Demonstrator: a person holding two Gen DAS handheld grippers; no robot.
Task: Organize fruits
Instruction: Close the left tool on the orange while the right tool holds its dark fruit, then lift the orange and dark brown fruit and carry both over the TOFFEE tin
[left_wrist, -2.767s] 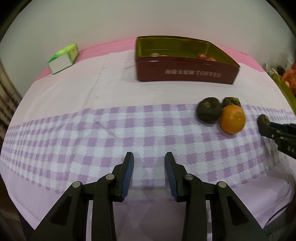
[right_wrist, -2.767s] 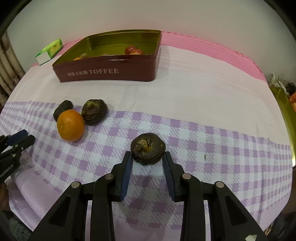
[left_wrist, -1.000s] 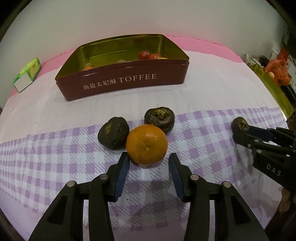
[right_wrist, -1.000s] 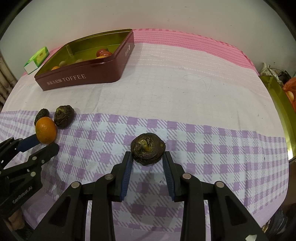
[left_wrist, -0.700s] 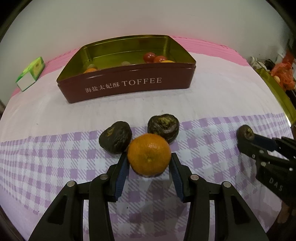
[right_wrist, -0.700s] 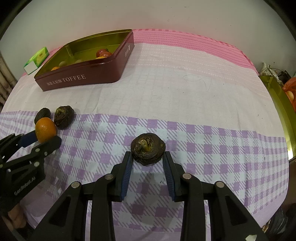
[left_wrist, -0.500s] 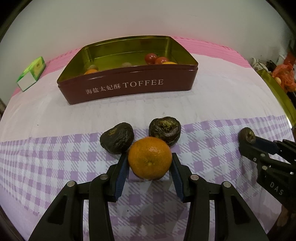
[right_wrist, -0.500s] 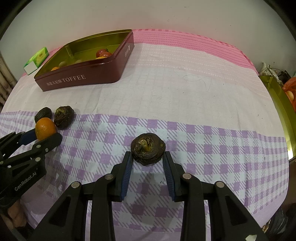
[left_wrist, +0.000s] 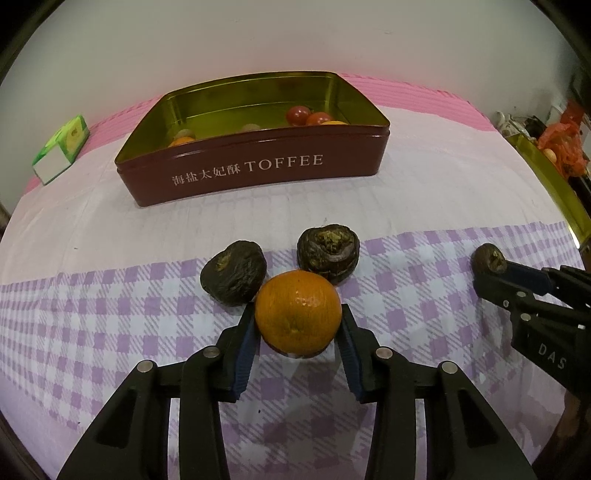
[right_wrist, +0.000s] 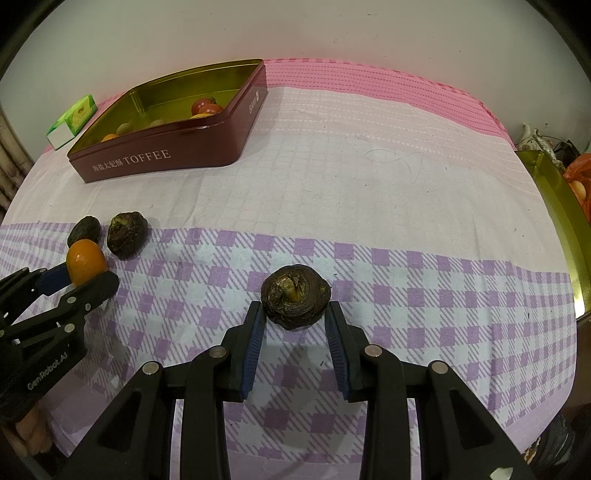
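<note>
An orange (left_wrist: 297, 312) lies on the checked cloth between the blue pads of my left gripper (left_wrist: 298, 314). Its jaws are closing and both pads touch the orange's sides. Two dark wrinkled fruits (left_wrist: 233, 272) (left_wrist: 328, 251) rest just beyond it, touching it. My right gripper (right_wrist: 295, 306) is shut on a third dark wrinkled fruit (right_wrist: 294, 295), low over the cloth. That right gripper (left_wrist: 491, 271) also shows at the right edge of the left wrist view. A maroon TOFFEE tin (left_wrist: 258, 173) at the back holds small tomatoes and other fruit.
A green and white carton (left_wrist: 61, 147) lies at the far left. A gold tray edge (left_wrist: 554, 184) and an orange bag (left_wrist: 561, 144) stand at the right. The pink and lilac tablecloth (right_wrist: 369, 184) covers the table, and a person's hand is partly visible behind the left gripper.
My left gripper has swung over to the orange, taken it between its pads and narrowed onto it. The right gripper has kept still with the dark fruit in it.
</note>
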